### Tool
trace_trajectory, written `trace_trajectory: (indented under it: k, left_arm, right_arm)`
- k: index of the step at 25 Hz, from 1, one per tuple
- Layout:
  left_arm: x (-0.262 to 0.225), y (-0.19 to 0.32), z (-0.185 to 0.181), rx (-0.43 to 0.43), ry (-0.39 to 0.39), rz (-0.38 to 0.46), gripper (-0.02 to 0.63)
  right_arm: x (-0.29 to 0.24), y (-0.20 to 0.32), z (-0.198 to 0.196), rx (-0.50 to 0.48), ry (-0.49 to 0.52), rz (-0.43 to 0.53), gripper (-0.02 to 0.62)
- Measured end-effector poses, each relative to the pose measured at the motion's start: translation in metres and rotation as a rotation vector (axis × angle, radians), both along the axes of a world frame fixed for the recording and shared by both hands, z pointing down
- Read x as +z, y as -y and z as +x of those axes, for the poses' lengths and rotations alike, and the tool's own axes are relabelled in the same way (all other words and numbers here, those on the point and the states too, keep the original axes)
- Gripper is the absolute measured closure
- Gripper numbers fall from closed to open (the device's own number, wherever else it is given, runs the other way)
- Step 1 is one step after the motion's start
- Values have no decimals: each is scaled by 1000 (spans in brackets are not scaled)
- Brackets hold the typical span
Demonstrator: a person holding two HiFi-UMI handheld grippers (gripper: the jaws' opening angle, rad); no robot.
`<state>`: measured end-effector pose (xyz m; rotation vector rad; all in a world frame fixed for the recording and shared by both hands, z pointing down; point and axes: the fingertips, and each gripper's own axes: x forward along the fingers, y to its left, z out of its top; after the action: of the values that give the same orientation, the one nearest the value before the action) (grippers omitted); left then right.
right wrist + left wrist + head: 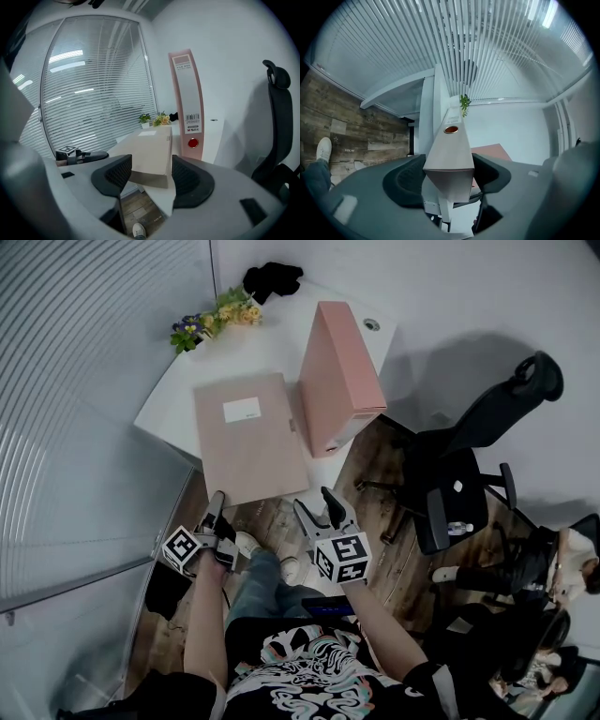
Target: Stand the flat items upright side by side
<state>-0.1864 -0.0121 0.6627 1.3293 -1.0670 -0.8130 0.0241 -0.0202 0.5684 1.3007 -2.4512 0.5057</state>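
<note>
Low in the head view, my left gripper (216, 512) grips the near end of the folder (251, 442) lying flat on the desk (178, 395), probably to tip it up beside the standing file (336, 371); my right gripper (319, 507) hovers wide, empty.

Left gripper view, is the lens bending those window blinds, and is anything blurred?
Left gripper view: yes, the white slatted window blinds fan out in curves, with black corners; the beige cardboard binder in the jaws looks sharp. Head view: the blinds bow too.
</note>
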Motion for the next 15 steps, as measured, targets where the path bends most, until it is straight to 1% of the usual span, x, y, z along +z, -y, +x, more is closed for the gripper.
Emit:
trace_trajectory:
  k: [2, 6, 10, 15]
  left_arm:
    - [-1, 0, -1, -2, 5, 3, 304]
    - [0, -2, -4, -24, 12, -29, 305]
    - [-8, -1, -7, -48, 40, -26, 307]
    - [-16, 2, -11, -55, 86, -28, 308]
  right_arm:
    - [-1, 0, 2, 4, 1, 2, 344]
    - [-3, 0, 7, 17, 5, 8, 350]
    - [-7, -1, 11, 26, 10, 14, 353]
    - [-12, -2, 10, 25, 15, 22, 357]
